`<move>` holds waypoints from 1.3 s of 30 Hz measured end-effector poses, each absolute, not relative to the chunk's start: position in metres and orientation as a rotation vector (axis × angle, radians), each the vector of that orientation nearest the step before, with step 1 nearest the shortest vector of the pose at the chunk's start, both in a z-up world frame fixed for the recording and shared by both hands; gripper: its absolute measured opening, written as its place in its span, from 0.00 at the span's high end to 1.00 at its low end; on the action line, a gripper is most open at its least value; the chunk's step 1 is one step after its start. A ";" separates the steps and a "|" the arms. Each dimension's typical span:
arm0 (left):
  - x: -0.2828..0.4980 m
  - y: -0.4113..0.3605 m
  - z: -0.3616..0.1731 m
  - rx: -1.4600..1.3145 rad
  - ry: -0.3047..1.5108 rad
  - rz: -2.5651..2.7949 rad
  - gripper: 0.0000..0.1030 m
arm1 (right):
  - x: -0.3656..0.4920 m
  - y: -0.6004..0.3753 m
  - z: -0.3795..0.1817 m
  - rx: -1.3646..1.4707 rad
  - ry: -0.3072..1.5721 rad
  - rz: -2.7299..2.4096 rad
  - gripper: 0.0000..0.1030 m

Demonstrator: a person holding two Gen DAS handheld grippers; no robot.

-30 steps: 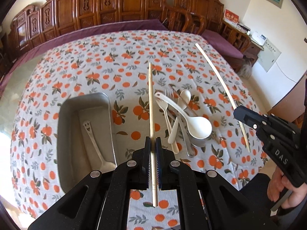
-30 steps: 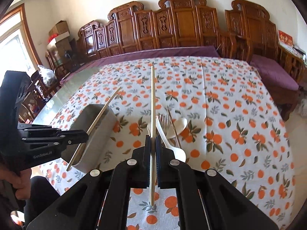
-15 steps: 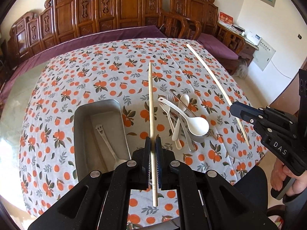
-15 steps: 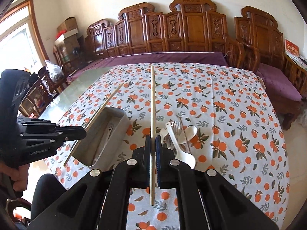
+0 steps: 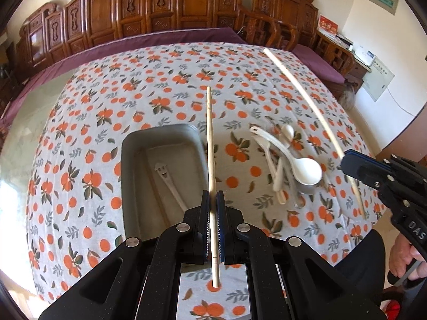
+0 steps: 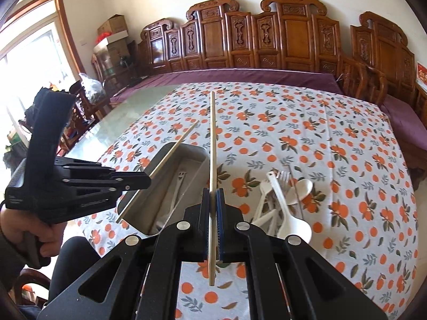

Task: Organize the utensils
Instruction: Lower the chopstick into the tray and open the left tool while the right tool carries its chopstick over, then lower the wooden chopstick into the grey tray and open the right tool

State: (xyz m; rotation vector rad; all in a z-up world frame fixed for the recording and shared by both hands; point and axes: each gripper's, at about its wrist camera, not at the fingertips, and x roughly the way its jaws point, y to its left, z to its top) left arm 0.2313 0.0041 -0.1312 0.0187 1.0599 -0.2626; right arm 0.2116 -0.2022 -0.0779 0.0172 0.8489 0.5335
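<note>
left gripper: jaws pinched on a chopstick; stick runs forward past the fingertips, rear end pokes out behind the pads
left gripper pose: angled steeply down at the table, over the near right corner of the tray; seen from the right wrist view it sits low left, a hand wrapped on its handle
right gripper: jaws clamped on a second chopstick, same way, stick out both ends
right gripper pose: tilted down, less steep; in the left wrist view it is at the right edge, hand on the trigger grip
tray: grey metal, rectangular, on the tablecloth, left of the loose pile
smiley spoon: metal, lying inside the tray, face cut-out at the far end
utensil pile: white plastic spoons and forks plus some metal pieces, heaped on the cloth right of the tray, apart from it
white ladle spoon: on top of the pile, bowl toward the camera
background: carved wooden chairs along the far side
</note>
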 end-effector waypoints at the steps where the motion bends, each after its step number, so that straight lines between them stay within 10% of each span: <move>1: 0.233 0.009 -0.135 0.013 1.065 -0.257 0.96 | 0.213 -0.199 -0.080 0.016 0.853 0.538 0.94; 39: 0.248 0.075 -0.174 -0.091 1.107 -0.169 0.96 | 0.235 -0.132 -0.131 0.035 0.974 0.626 0.94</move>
